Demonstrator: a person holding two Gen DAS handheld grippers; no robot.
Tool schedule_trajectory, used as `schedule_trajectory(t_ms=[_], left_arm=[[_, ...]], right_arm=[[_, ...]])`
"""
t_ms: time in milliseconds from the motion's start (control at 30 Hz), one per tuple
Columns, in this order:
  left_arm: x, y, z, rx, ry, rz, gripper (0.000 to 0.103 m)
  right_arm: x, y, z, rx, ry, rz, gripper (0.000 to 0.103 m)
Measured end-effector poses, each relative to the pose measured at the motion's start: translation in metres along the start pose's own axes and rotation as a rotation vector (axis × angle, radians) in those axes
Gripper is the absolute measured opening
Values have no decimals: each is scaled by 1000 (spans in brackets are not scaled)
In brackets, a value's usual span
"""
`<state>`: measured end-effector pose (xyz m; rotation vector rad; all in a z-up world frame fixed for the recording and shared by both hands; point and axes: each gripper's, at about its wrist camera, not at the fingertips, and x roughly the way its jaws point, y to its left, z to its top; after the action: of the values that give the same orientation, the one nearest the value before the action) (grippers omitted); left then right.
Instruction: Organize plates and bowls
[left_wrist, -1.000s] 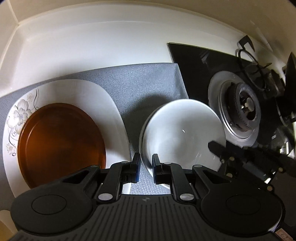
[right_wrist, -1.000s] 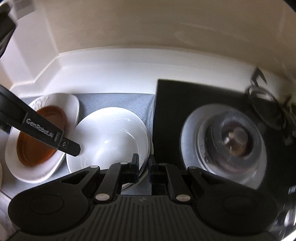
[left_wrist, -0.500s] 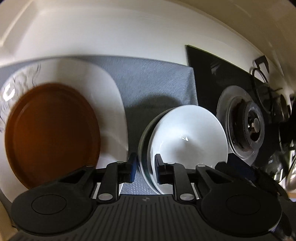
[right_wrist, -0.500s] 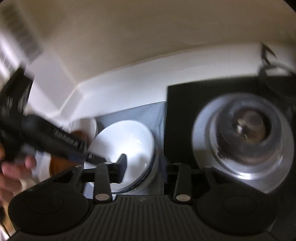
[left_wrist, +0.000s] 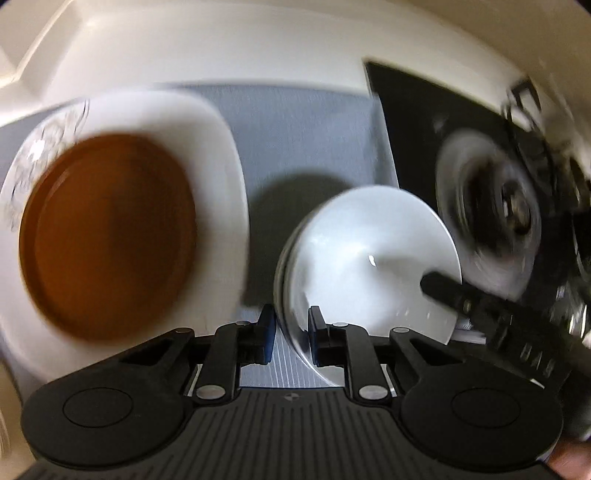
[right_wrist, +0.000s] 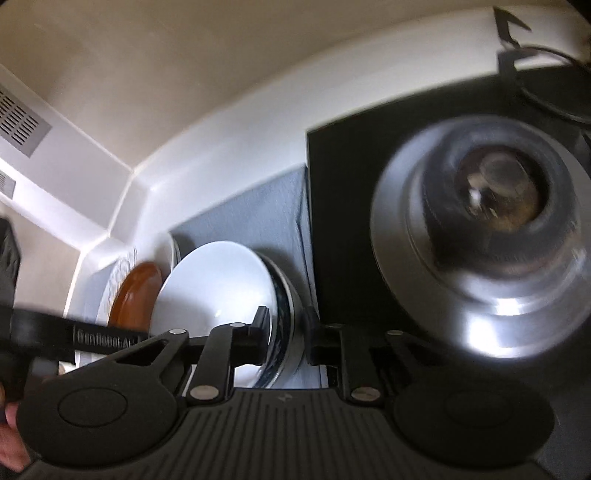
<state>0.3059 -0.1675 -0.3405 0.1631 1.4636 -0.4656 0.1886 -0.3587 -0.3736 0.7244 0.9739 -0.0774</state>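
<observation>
Left wrist view: left gripper (left_wrist: 291, 328) is nearly closed, fingers astride the near rim of the white bowl (left_wrist: 373, 258). Right wrist view: right gripper (right_wrist: 284, 325) is closing, rims of the stacked bowls (right_wrist: 221, 284) between its fingers.

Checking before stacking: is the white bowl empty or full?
Empty: the white bowl shows a bare glossy inside in both views, with only a light glint.

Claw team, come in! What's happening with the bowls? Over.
Left claw shut on bowl stack rim. Right claw closing, opposite rim between its jaws. Brown plate alongside, apart from stack. Over.
</observation>
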Motion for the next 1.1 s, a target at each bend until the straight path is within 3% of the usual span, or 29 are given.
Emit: schedule_trajectory(t_ms=[133, 267, 400, 467, 600, 733, 1100], left_arm=[[0, 1, -42, -68, 7, -10, 20], [6, 14, -51, -137, 9, -71, 21], [10, 20, -48, -154, 10, -102, 25], [11, 14, -50, -140, 7, -97, 26], [10, 9, -53, -81, -19, -83, 25], [10, 15, -55, -119, -26, -105, 24], [-14, 16, -69, -16, -21, -85, 23]], right_arm=[[-13, 1, -20, -23, 73, 17, 24], [-11, 1, -28, -62, 110, 44, 30], [2, -13, -34, 75, 165, 92, 42], [3, -14, -42, 102, 162, 95, 42], [4, -6, -52, 56, 139, 53, 33], [2, -10, -52, 76, 136, 63, 30], [-15, -3, -71, 177, 133, 69, 29]])
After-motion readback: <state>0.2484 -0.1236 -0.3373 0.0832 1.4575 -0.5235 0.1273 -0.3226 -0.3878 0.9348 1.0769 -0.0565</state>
